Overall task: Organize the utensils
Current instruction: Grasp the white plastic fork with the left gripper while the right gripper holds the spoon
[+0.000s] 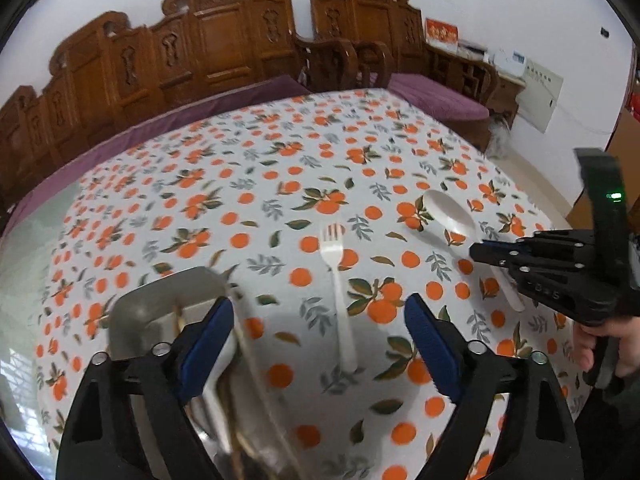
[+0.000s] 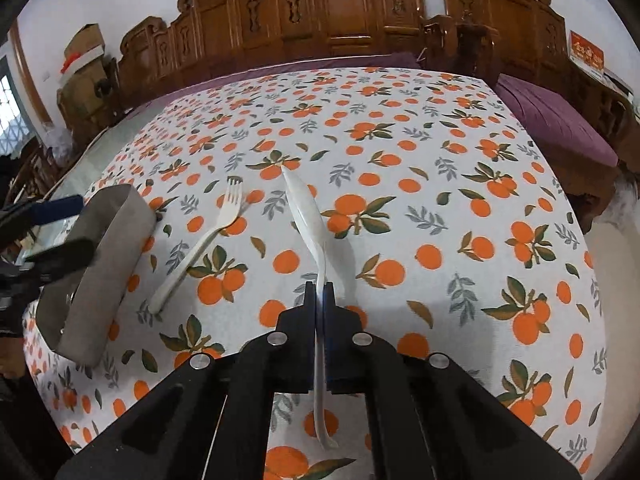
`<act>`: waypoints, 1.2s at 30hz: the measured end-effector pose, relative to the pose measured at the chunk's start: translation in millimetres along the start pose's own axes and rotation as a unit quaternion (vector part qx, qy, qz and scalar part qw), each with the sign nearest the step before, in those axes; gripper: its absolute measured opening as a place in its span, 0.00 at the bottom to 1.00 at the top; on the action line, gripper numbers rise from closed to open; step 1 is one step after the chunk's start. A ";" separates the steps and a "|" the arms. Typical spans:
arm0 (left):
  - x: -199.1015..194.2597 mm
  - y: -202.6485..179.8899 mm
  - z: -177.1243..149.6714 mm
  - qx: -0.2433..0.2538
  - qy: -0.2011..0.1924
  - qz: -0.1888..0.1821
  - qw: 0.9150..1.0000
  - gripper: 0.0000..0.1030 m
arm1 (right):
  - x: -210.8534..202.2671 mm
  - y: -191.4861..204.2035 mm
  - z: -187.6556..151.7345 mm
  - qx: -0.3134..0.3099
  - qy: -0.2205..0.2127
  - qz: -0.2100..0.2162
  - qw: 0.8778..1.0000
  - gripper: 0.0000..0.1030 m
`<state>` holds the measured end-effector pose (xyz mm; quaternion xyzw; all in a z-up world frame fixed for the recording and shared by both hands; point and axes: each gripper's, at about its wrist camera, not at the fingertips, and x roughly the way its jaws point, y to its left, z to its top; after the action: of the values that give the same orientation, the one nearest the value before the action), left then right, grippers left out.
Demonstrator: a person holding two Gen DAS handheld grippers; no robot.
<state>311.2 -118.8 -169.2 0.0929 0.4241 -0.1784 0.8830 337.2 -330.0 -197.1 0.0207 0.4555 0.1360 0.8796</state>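
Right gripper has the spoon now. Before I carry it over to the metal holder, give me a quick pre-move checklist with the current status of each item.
1. Right gripper shut on the white spoon: ok, both pads clamp the handle.
2. Spoon clear of the tablecloth: cannot tell; the bowl looks raised, turned on edge.
3. Metal holder steadied: cannot tell; the left gripper is open, one finger at the holder's opening.
4. Room in the holder: cannot tell, contents are blurred.
5. Path past the white fork: not ok, it lies between spoon and holder, so lift over it.
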 end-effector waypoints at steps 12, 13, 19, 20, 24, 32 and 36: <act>67.1 -21.1 18.5 0.002 0.083 -0.009 0.996 0.49 | 7.0 -9.4 -1.3 -0.002 0.004 -0.003 1.000 0.04; 72.6 -22.8 19.1 0.005 0.090 -0.003 0.996 0.46 | 6.0 -9.8 -0.8 -0.002 0.002 -0.002 1.000 0.04; 98.7 -24.3 16.9 0.010 0.130 0.027 0.991 0.30 | 2.3 -13.5 0.5 0.009 -0.003 0.009 1.000 0.04; 100.7 -24.9 16.4 0.011 0.135 0.030 0.990 0.28 | 2.2 -12.8 0.5 0.008 -0.003 0.010 1.000 0.04; 104.1 -27.1 17.3 0.014 0.146 0.044 0.988 0.24 | 1.3 -9.8 0.8 0.006 -0.005 0.013 1.000 0.04; 93.9 -25.9 16.6 0.019 0.132 0.039 0.990 0.06 | 0.5 -2.7 1.8 -0.002 -0.005 0.016 1.000 0.04; 71.3 -26.1 15.5 0.018 0.110 0.027 0.993 0.06 | -3.5 7.5 2.9 -0.010 -0.011 0.021 1.000 0.04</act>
<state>353.1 -164.6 -215.6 0.1391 0.5127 -0.1502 0.8338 336.0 -323.4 -191.4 0.0227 0.4436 0.1587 0.8818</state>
